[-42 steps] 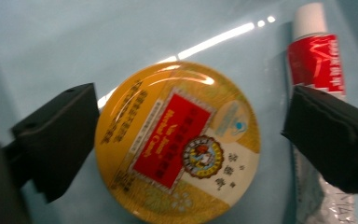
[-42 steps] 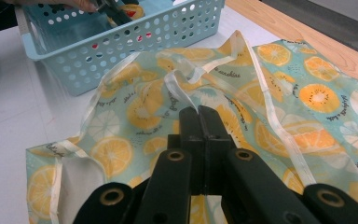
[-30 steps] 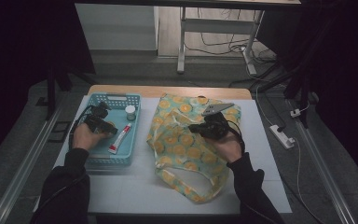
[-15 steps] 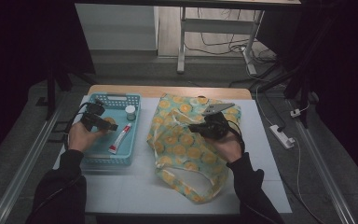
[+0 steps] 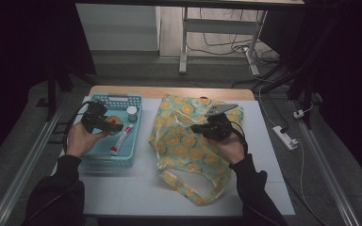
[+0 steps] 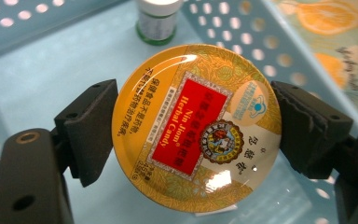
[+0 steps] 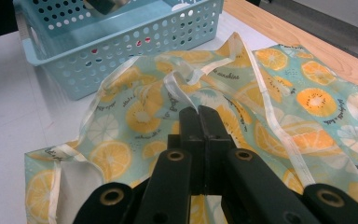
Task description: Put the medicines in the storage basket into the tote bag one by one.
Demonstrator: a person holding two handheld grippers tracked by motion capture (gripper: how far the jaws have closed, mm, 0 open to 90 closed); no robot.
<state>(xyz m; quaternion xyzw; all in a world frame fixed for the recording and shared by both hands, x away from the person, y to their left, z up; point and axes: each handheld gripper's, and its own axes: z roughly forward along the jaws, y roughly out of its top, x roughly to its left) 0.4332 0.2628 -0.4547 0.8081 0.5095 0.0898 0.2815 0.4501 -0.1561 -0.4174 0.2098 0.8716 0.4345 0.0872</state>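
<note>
The left gripper (image 6: 196, 135) is clamping a round candy tin (image 6: 196, 128) by its rim above the blue basket (image 5: 122, 101). That smooth rim could be slipping from the pads. The right gripper (image 7: 199, 116), jaws pressed together, is hovering low over the citrus-print bag (image 7: 303, 98), wrist level.

A basket (image 5: 104, 157) lies left of the bag (image 5: 188, 155) on the table (image 5: 132, 188).
</note>
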